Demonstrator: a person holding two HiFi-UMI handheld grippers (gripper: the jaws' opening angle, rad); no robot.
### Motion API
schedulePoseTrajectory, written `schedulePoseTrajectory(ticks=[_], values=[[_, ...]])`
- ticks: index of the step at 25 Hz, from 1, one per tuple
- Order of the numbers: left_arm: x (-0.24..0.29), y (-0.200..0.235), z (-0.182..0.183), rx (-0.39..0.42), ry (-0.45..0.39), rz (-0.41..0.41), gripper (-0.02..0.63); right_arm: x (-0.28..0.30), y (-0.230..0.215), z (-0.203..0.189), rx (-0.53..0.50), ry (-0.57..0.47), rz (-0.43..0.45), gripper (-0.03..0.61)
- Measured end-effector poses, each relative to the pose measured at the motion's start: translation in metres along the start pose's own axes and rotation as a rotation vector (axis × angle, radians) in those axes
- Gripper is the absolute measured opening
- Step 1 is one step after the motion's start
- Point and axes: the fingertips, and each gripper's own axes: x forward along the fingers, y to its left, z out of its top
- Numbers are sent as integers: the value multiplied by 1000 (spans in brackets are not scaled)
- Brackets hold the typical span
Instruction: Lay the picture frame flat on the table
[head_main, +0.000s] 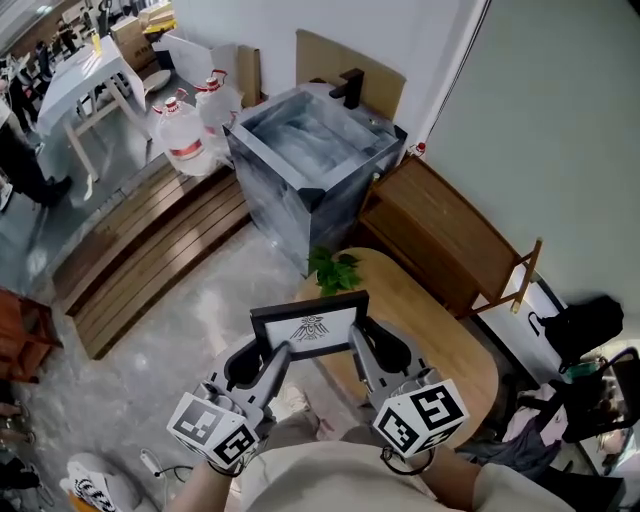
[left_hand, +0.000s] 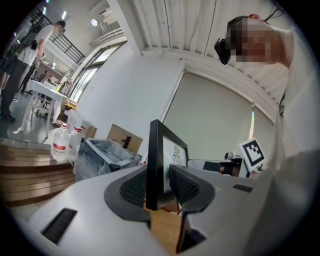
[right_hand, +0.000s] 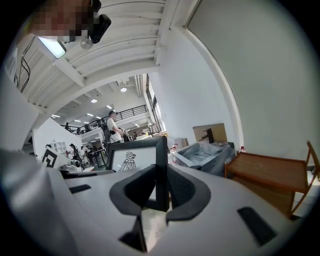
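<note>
The picture frame (head_main: 310, 328) is standing upright above the near edge of the bench (head_main: 445, 350), its printed face turned toward the person and its top edge level. Both grippers are holding it, one on each side.

The left gripper (head_main: 270, 355) is reaching in from the near left of the bench and is gripping the frame's left border. In the left gripper view the left gripper (left_hand: 159, 187) is showing its fingers (left_hand: 134, 187) partly closed, with the black edge of the picture frame (left_hand: 156, 160) pinched between the pads and the bench's wood (left_hand: 165, 227) showing just beneath. The frame's lower corner is sitting close to that wood, but I cannot tell whether it is touching.

The right gripper (head_main: 360, 345) is coming in from the near right of the bench. In the right gripper view the right gripper (right_hand: 161, 187) is clamping its fingers on the right border of the picture frame (right_hand: 135, 157), the pads pressing on both faces.

A small green plant (head_main: 335, 270) is sitting at the far edge of the bench, just behind the frame. Beyond the bench, a grey marbled sink block (head_main: 300, 160) is standing on the floor, and water jugs (head_main: 185, 140) are clustering farther off to its left.
</note>
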Motion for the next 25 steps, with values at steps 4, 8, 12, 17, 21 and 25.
schedulePoseTrajectory(ticks=[4, 8, 12, 17, 21, 25], values=[[9, 21, 11, 6, 12, -26, 114, 22, 0, 4, 9, -7, -20, 52], [18, 29, 12, 3, 22, -27, 114, 30, -7, 0, 53, 2, -46, 52], [30, 32, 6, 5, 46, -17, 115, 34, -19, -4, 93, 29, -72, 52], [45, 39, -9, 1, 60, 47, 126, 38, -35, -17, 109, 65, -75, 52], [58, 49, -31, -22, 77, 105, 133, 45, -53, -39, 158, 111, -82, 52], [72, 65, -60, -31, 111, 161, 137, 59, -73, -73, 221, 171, -97, 52]])
